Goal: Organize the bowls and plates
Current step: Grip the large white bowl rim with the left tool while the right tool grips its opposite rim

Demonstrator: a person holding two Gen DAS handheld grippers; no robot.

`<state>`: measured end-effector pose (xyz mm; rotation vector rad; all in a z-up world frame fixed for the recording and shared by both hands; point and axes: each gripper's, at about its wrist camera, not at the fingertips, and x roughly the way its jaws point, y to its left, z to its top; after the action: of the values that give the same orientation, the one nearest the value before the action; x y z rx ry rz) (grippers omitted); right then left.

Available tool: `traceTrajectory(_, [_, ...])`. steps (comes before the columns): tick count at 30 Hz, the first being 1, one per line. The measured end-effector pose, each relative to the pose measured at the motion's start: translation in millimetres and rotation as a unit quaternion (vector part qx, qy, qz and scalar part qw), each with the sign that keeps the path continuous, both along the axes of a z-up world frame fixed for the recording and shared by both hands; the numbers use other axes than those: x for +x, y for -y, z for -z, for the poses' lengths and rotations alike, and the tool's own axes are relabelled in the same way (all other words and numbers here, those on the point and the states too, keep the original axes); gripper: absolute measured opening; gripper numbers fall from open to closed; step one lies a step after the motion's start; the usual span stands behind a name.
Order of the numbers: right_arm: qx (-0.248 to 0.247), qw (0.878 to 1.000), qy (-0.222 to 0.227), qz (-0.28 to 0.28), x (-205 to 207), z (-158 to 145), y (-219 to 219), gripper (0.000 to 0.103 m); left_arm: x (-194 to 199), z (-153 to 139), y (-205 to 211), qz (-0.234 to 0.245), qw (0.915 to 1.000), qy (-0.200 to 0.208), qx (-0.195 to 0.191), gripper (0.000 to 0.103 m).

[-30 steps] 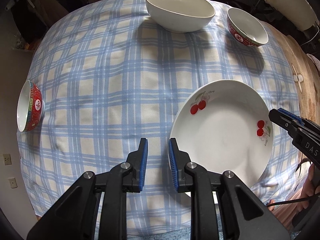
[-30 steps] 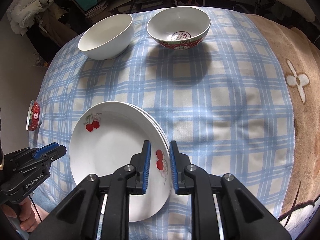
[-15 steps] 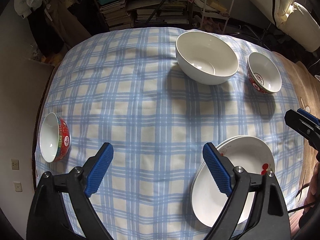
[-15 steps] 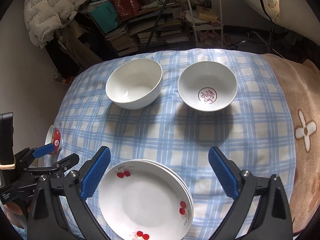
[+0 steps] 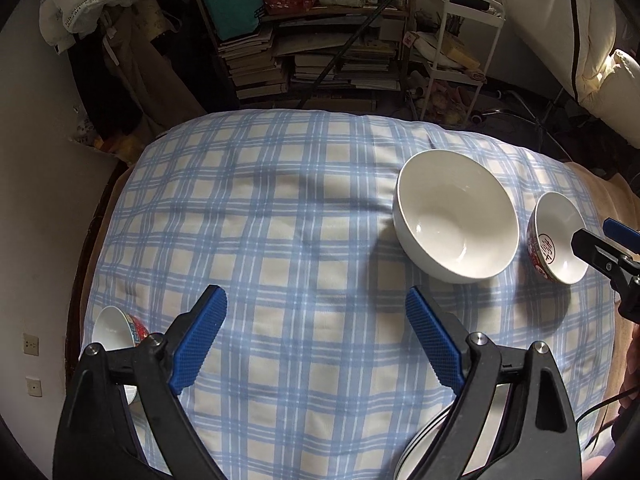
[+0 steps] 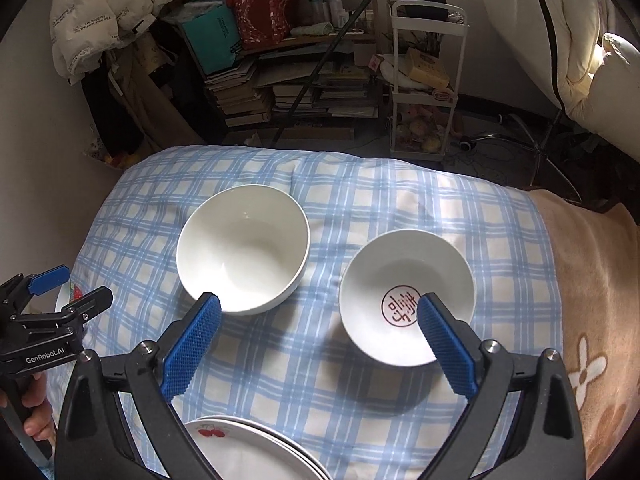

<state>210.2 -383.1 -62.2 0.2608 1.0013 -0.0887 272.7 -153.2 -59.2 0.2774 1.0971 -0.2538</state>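
Plates: stacked, cherry print on top one, sitting at near edge of the blue plaid cloth, just below the right gripper; in left wrist view only a sliver of the stack's rim shows behind the right-hand finger. Big white bowl upright on cloth, far side, left of the bowl with red character inside; the two sit near each other, not touching. Small red-patterned bowl near cloth's left edge, partly hidden behind the left gripper, well apart from the others. Right gripper fingers spread wide, nothing between the blue pads, hovering above cloth in front of the two bowls. Left gripper fingers also spread wide, empty, over bare cloth. Both sets of jaws have just been opening, with nothing between them. Hand on the left gripper's handle visible at right wrist view's left edge. Tan blanket with flower motif to the right of cloth. Cluttered shelves and white cart behind.
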Motion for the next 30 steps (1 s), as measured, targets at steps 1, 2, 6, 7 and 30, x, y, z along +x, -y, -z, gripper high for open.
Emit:
traceTrajectory(1, [0.001,1.0,0.0,0.0,5,1,2,0.103,5,3,2,-0.001,1.0,-0.002,-0.001,0.09])
traceTrajectory(2, [0.002,1.0,0.002,0.001,10,3,4,0.103,9,5,4,0.0,1.0,-0.004,-0.003,0.09])
traceTrajectory(6, [-0.005,1.0,0.001,0.003,26,9,9,0.103,23,15,12,0.001,0.9997,-0.007,-0.022,0.09])
traceTrajectory(7, [-0.009,1.0,0.0,0.004,29,11,10,0.103,25,16,14,0.001,0.9996,-0.007,-0.029,0.09])
traceTrajectory(30, [0.053,0.995,-0.081,-0.027,81,65,1,0.034,61,69,54,0.016,0.996,-0.075,-0.045,0.035])
